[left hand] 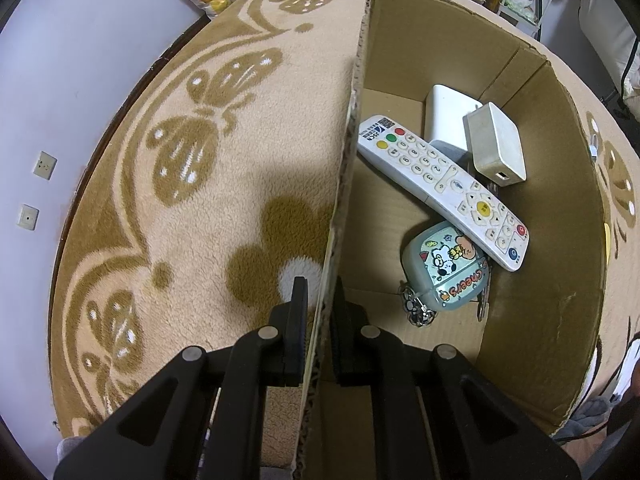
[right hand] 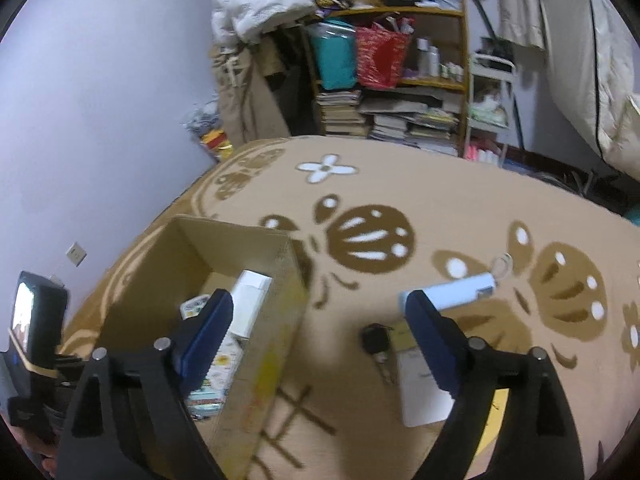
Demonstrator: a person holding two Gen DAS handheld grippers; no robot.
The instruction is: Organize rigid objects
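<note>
The left claw (left hand: 318,300) is clamped on the near wall of the cardboard box (left hand: 552,208), with one finger outside over the blanket and the other finger inside the box. The box stands open on a beige blanket (left hand: 224,128) with brown butterflies and flowers. Inside the box lies a white remote control (left hand: 444,188), which rests with one end on a pale green case (left hand: 444,266) with cartoon stickers; a small chain is attached to the case. Behind the remote are a white charger (left hand: 496,144) and another white block (left hand: 446,114), touching each other. The right claw (right hand: 316,308) hangs above the blanket beside the box, with its fingers wide apart and nothing between them. Under it, on the blanket, lie a black car key (right hand: 376,340), a white flat object (right hand: 420,388) just beside the key, and a light blue stick-shaped object (right hand: 464,290) a bit farther away.
</note>
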